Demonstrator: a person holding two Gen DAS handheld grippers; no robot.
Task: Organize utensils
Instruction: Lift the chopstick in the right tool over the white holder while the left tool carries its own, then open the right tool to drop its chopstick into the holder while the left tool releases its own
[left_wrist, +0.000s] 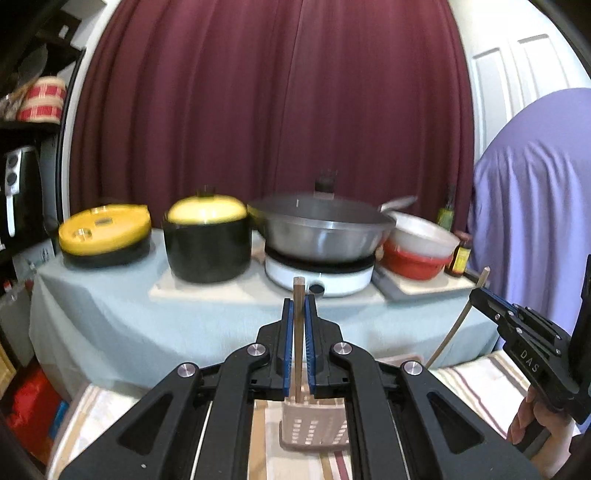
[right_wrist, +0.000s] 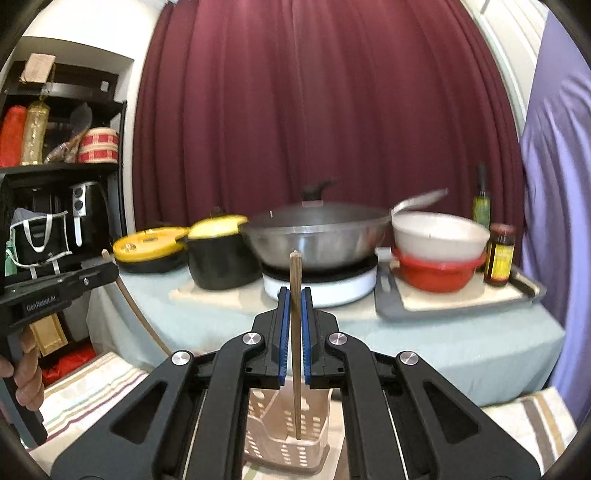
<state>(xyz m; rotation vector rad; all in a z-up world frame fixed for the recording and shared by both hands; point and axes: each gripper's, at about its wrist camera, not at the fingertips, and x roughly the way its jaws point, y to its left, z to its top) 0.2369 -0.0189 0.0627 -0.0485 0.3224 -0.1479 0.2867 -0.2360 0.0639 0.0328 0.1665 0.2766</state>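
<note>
Both grippers, left gripper (left_wrist: 299, 306) and right gripper (right_wrist: 295, 299), are each clamped on one chopstick (left_wrist: 297, 325) (right_wrist: 295, 332) above the near caddy (right_wrist: 288, 439); neither is dropped in yet

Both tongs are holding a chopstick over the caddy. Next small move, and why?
Probably lower both chopsticks into the beige slotted caddy. The left tongs are shut on a chopstick held upright, and the right tongs on another chopstick. Each lower tip hangs at or just above the caddy's open top, so a short descent before opening should seat them.
</note>
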